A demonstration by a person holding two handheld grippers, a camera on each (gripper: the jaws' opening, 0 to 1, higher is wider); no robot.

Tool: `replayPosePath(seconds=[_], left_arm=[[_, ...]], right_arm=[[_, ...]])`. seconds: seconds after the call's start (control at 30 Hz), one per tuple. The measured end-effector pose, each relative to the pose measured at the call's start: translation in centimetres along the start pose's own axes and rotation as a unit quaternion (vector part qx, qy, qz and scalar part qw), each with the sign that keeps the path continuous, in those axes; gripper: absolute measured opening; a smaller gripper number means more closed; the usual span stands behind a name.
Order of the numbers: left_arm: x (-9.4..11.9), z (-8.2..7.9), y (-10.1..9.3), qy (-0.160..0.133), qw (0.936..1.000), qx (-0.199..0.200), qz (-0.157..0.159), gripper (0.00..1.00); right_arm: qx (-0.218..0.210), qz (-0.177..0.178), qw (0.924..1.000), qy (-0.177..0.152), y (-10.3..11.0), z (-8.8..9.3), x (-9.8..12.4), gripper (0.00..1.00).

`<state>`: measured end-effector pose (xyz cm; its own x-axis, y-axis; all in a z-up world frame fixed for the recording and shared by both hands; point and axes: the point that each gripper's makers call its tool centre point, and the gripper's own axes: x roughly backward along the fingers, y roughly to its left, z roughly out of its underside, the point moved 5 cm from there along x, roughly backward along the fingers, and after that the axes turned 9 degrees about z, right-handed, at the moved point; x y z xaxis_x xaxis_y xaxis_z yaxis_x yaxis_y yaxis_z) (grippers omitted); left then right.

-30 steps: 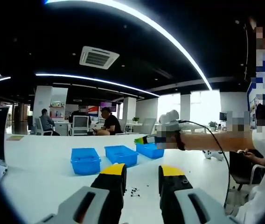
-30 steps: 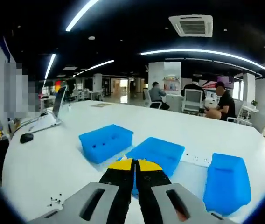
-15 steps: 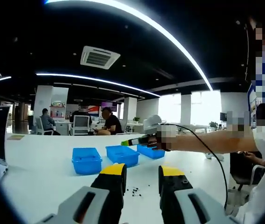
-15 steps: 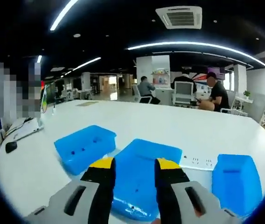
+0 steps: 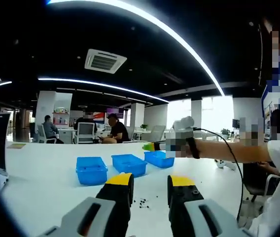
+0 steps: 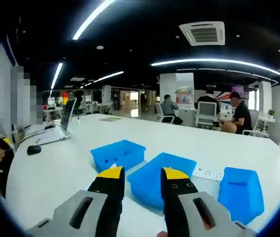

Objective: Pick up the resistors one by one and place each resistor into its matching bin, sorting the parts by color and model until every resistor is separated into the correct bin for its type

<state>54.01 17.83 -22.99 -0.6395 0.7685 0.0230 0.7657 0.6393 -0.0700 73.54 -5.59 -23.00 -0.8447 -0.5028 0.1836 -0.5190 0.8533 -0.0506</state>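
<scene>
Three blue bins stand in a row on the white table: left bin (image 5: 90, 170), middle bin (image 5: 129, 164), right bin (image 5: 158, 158). Small dark resistors (image 5: 142, 201) lie scattered just beyond my left gripper (image 5: 151, 180), which is open and holds nothing. A hand carries my right gripper (image 5: 152, 146) in the air above the right bin. In the right gripper view that gripper (image 6: 143, 174) is open and holds nothing, short of the middle bin (image 6: 155, 180), with the left bin (image 6: 119, 153) and right bin (image 6: 237, 192) to either side.
A white power strip (image 6: 206, 174) lies beside the middle bin. A laptop (image 6: 56, 131) and a mouse (image 6: 33, 149) sit at the table's left end. Seated people (image 5: 115, 131) work at desks beyond the table. A person's arm (image 5: 228, 150) and cable reach in from the right.
My right gripper went from shut to open over the middle bin, then pulled back and rose. In the left gripper view it swung toward the bins and back right. The left gripper stayed put.
</scene>
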Motion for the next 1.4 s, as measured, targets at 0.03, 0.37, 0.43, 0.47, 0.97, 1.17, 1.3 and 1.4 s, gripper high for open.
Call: replayPosePath(seconds=[0.03,0.37,0.43,0.47,0.97,1.17,1.3,1.4], left_arm=[[0.0,0.0,0.0,0.000,1.0000,0.000,0.000,0.29],[0.1,-0.1,-0.2,0.000,1.0000,-0.003,0.000,0.29],[0.0,-0.1,-0.3,0.001,1.0000,-0.003,0.001,0.29],[0.0,-0.1,-0.3,0.001,1.0000,-0.003,0.001,0.29],[0.4,-0.4,-0.1,-0.001,1.0000,-0.006,-0.003,0.29],[0.6,-0.5,0.0,-0.002,1.0000,-0.006,-0.006,0.29],[0.7,-0.6,0.1,-0.004,0.9999,-0.006,-0.008,0.29],[0.7,-0.7,0.2,-0.005,0.9999,-0.006,-0.008,0.29]], right_arm=[[-0.001,-0.017,0.9999,-0.001,0.8,-0.1,1.6,0.31],[-0.007,-0.024,0.9982,-0.055,2.1,-1.2,12.7,0.31],[-0.004,-0.017,0.9979,-0.062,2.0,-0.7,14.6,0.31],[-0.003,-0.013,0.9977,-0.067,1.9,-0.3,15.3,0.31],[0.008,-0.002,0.9984,-0.056,1.1,2.6,19.5,0.35],[0.025,-0.010,0.9986,-0.046,1.5,1.8,18.9,0.34],[0.058,-0.030,0.9978,0.008,2.4,2.0,17.6,0.26],[0.093,-0.047,0.9933,0.051,3.3,2.2,16.0,0.26]])
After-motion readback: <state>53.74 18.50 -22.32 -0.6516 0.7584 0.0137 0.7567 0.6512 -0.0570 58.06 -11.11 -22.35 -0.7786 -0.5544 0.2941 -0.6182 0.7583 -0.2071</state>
